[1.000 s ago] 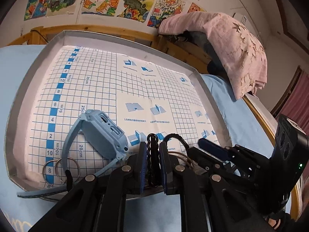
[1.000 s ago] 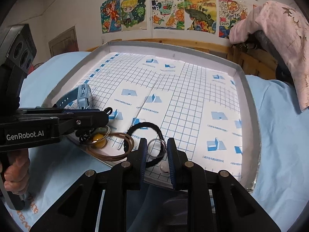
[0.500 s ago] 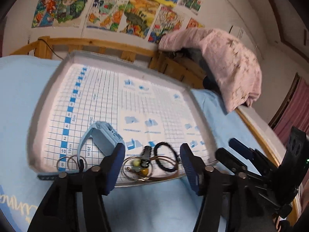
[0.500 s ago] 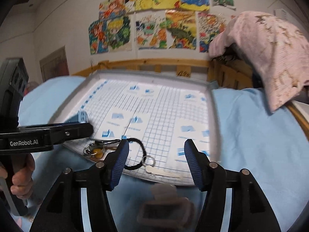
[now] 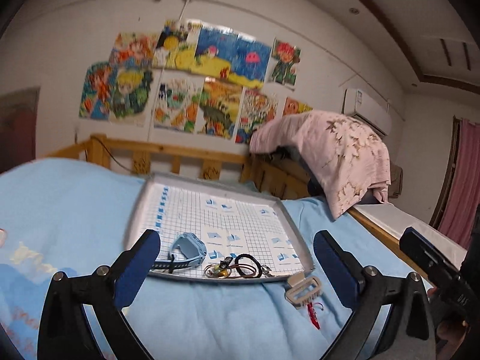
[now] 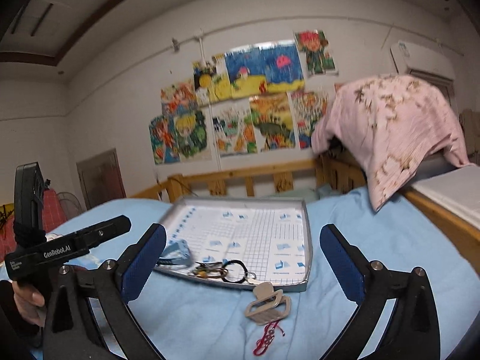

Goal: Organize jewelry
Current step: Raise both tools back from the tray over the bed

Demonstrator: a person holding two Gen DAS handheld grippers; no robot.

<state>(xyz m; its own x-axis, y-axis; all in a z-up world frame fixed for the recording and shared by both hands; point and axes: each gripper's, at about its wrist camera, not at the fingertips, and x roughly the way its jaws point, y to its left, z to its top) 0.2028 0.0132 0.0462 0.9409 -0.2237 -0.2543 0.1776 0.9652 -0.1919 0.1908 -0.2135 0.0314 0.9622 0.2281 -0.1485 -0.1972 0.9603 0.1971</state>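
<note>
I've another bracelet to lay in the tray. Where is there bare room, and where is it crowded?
The tray's far and middle grid is bare, from the back wall down to the blue watch. The near edge is crowded: the watch, then the tangle of rings and cords.

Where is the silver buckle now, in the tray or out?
Out: the silver buckle lies on the blue sheet, before the tray rim.

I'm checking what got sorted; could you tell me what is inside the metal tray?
The tray holds a blue watch, a black cord loop and tangled rings with beads. Whatever lies beneath that tangle stays hidden.
</note>
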